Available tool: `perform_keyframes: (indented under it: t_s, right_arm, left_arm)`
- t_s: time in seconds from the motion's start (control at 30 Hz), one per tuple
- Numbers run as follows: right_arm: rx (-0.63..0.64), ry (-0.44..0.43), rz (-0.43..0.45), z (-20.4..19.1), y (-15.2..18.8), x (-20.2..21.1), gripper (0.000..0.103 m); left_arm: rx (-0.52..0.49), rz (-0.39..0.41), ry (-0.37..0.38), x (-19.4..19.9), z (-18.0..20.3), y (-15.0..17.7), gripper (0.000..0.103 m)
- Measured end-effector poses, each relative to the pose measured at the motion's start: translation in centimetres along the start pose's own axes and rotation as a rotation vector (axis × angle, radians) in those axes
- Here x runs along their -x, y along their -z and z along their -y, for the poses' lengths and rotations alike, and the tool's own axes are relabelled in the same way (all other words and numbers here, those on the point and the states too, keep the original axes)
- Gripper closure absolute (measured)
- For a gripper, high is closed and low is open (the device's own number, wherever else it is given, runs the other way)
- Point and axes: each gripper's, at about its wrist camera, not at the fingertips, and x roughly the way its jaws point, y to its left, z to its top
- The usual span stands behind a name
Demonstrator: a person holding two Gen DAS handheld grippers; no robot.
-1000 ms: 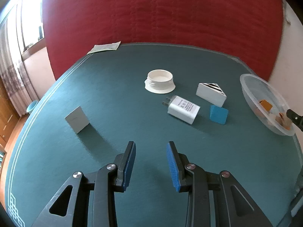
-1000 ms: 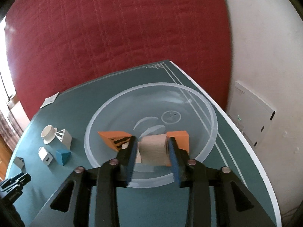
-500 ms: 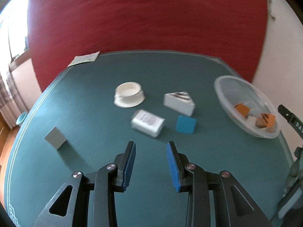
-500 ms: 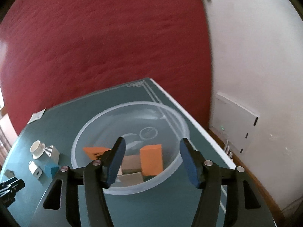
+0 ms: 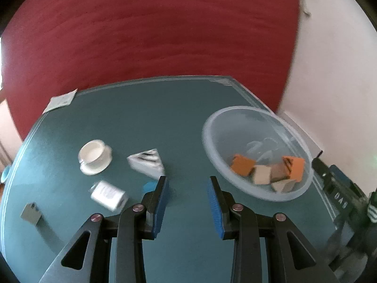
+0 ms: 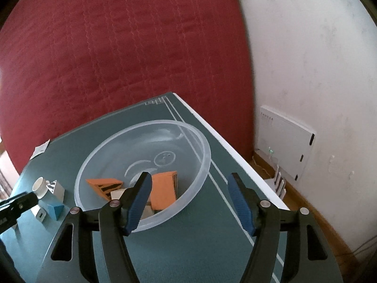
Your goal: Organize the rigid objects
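Note:
A clear plastic bowl (image 5: 212, 127) (image 6: 202, 141) on the green table holds orange and beige blocks (image 5: 242, 165) (image 6: 162, 188). On the table to its left lie a white striped wedge (image 5: 146, 165), a white charger (image 5: 107, 194), a white round cap (image 5: 94, 156), a blue block (image 6: 55, 211) partly hidden behind my left finger, and a grey block (image 5: 30, 212). My left gripper (image 5: 188, 188) is open and empty above the table between wedge and bowl. My right gripper (image 6: 188, 184) is open and empty above the bowl's near right rim.
A paper slip (image 5: 61, 100) lies at the table's far left edge. A red quilted backdrop stands behind the table. A white wall with a white box (image 6: 285, 139) is to the right, beyond the table's right edge (image 6: 226, 151).
My right gripper let go of the beige block into the bowl, opened wide and drew back. My left gripper swung right, so the bowl came into its view.

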Motion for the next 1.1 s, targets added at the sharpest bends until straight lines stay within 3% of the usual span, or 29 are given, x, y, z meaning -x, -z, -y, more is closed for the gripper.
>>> perform_keyframes:
  t_s: [0.33, 0.67, 0.77, 0.83, 0.93, 1.1]
  right_arm:
    - [-0.037, 0.002, -0.005, 0.4, 0.1, -0.2, 0.035]
    - [-0.058, -0.011, -0.024, 0.8, 0.0, -0.7, 0.033]
    - [-0.067, -0.015, -0.023, 1.0, 0.1, -0.7, 0.03]
    - [-0.067, -0.017, -0.021, 1.0, 0.1, -0.8, 0.03]
    - [-0.064, -0.022, -0.015, 1.0, 0.2, -0.7, 0.03]
    - [-0.051, -0.028, 0.003, 0.7, 0.4, -0.5, 0.029]
  left_arm:
    - [-0.071, 0.008, 0.094, -2.6, 4.2, -2.5, 0.067]
    - [-0.071, -0.025, 0.125, -3.7, 5.0, -1.6, 0.066]
    - [-0.047, -0.031, 0.104, -3.4, 4.0, -1.2, 0.05]
    - [-0.028, -0.023, 0.079, -2.9, 3.1, -0.8, 0.031]
    - [0.006, 0.002, 0.02, -1.8, 0.8, -0.2, 0.021]
    - [0.081, 0.026, -0.089, 0.1, -3.3, 1.1, 0.016]
